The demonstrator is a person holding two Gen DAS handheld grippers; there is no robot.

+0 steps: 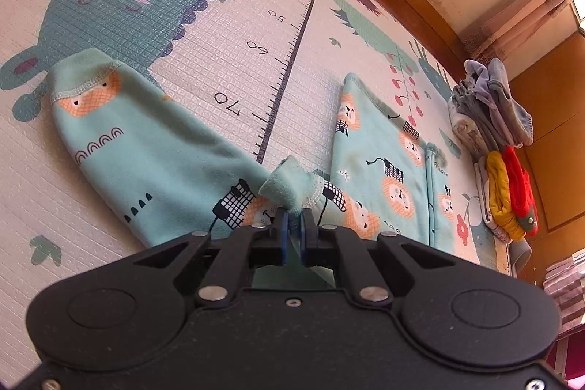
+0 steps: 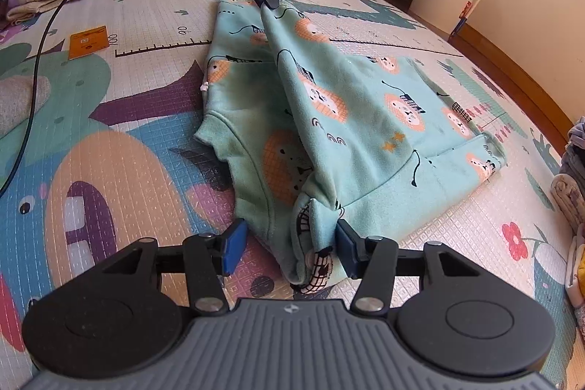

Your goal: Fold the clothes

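While the right gripper (image 2: 289, 245) stands wide open with a bunched fold of the mint-green sweatshirt (image 2: 365, 119) between its blue pads but not pinched, nothing on this near side is actually held, so any pull from the far side could drag that fold clear of the jaws. The sweatshirt lies on the play mat (image 2: 109, 170), its body mostly flat, with one sleeve drawn up into a ridge across it. Farther along the sweatshirt, at the sleeve's cuff, the left gripper (image 2: 268, 0) is clamped tight on the fabric; its own view shows the pads (image 1: 281, 225) pressed together with the cuff (image 1: 292, 187) pinched between them. The grip takes in only a small bite of cuff, which I judge could slip out if the sleeve is pulled taut. Lifting one end alone could also shift the flat body and crease the fold. Beyond the sweatshirt, stacks of folded clothes (image 1: 508, 192) line the mat's edge; a wide sweep might knock them.
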